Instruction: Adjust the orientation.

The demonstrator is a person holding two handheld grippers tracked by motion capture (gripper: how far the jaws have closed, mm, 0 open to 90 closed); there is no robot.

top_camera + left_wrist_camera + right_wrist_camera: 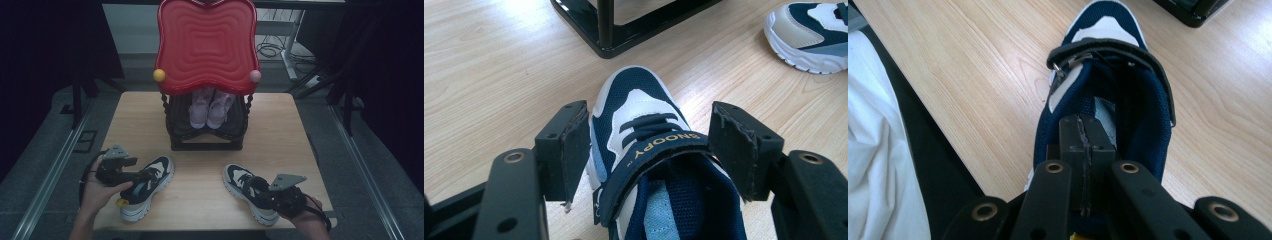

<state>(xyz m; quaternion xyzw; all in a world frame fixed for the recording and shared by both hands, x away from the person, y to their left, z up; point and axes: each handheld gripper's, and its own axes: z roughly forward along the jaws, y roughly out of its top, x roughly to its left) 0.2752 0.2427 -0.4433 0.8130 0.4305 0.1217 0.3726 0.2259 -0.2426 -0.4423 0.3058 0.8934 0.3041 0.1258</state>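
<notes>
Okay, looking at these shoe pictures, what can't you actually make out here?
- High view: the heels of the pink shoes are hidden under the red tray of the rack.
- Right gripper view: whether the shut right claw pinches the right sneaker; its tips sit inside the opening.
- Left gripper view: the left sneaker heel is cut off by the bottom edge, between the left claw jaws.

High view overhead; gripper views close on table (200, 200)

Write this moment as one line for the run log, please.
left tool: open, jaws astride left sneaker | right tool: shut, tips inside right sneaker | pink sandals: on black rack
</notes>
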